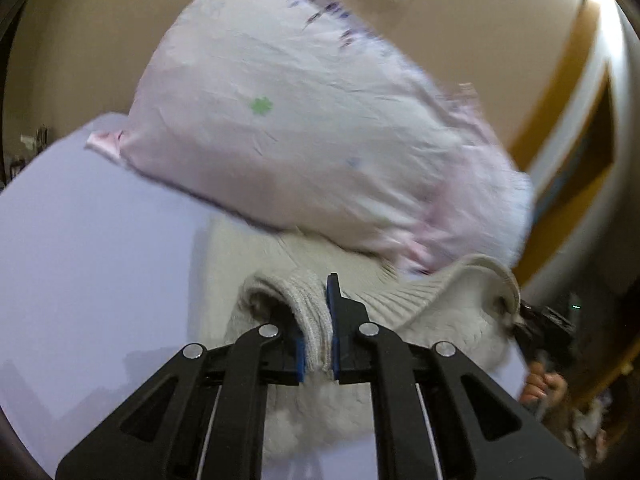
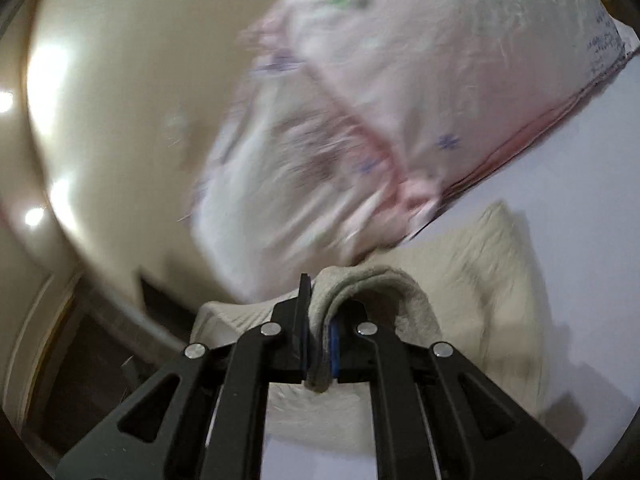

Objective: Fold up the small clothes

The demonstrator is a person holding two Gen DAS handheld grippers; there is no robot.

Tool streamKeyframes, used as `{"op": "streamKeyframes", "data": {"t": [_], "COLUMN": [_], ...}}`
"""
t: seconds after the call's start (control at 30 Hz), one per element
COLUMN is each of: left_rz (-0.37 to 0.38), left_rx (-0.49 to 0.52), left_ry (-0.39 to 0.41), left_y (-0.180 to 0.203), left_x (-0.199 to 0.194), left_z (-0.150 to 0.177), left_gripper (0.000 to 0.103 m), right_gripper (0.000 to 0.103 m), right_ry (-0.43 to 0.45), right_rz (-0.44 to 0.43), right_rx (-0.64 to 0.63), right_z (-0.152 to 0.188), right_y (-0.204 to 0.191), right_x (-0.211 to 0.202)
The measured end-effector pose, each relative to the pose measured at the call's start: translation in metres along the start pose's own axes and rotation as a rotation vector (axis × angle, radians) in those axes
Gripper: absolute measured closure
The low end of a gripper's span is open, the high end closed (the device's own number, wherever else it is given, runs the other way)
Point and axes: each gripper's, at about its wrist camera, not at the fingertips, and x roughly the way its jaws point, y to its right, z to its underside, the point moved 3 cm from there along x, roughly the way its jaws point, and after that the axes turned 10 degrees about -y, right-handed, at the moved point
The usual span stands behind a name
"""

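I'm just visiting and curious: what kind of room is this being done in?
Most likely a bedroom. A big pink flowered pillow lies on a pale sheet like a bed's, and a wooden door frame shows behind. Both grippers hold a cream sweater.

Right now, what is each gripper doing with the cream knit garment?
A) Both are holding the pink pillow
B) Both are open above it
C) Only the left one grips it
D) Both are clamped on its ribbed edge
D: the left gripper and the right gripper each have a fold of the cream knit garment pinched between their blue pads, with the pink pillow lying behind, ungripped.
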Motion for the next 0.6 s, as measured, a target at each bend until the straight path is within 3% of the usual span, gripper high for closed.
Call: {"op": "streamKeyframes", "data": {"t": [0.13, 0.27, 0.43, 0.47, 0.5, 0.53, 0.6], "left_rz": [-0.086, -0.117, -0.029, 0.004, 0.012, -0.009, -0.064], "left_rx": [-0.039, -0.096, -0.178, -0.179, -0.178, -0.176, -0.162], "left_ry": [-0.103, -0.147, -0.173, -0.16, -0.146, -0.108, -0.027], "left_y": [-0.014, -0.035, -0.048, -0.047, -0.045, -0.043, -0.044], "left_x": [0.076, 0.11, 0.108, 0.099, 0.092, 0.078, 0.051], "left_z": [-0.026, -0.03, -0.034, -0.036, -0.038, -0.039, -0.036], "left_gripper": [0.095, 0.095, 0.09, 0.086, 0.07, 0.04, 0.024], "right_gripper": [0.096, 0.094, 0.071, 0.055, 0.036, 0.03, 0.018], "right_ry": [-0.035, -0.035, -0.025, -0.013, 0.008, 0.033, 0.119], "right_rz": [0.121, 0.17, 0.168, 0.163, 0.169, 0.177, 0.273], "right_rx": [0.151, 0.223, 0.262, 0.254, 0.244, 0.233, 0.202], "right_z": [-0.028, -0.029, -0.028, -0.03, -0.03, -0.031, -0.033], "right_y": [0.049, 0.074, 0.084, 0.082, 0.078, 0.076, 0.072], "right_x": [0.052, 0.068, 0.074, 0.071, 0.067, 0.063, 0.048]}}
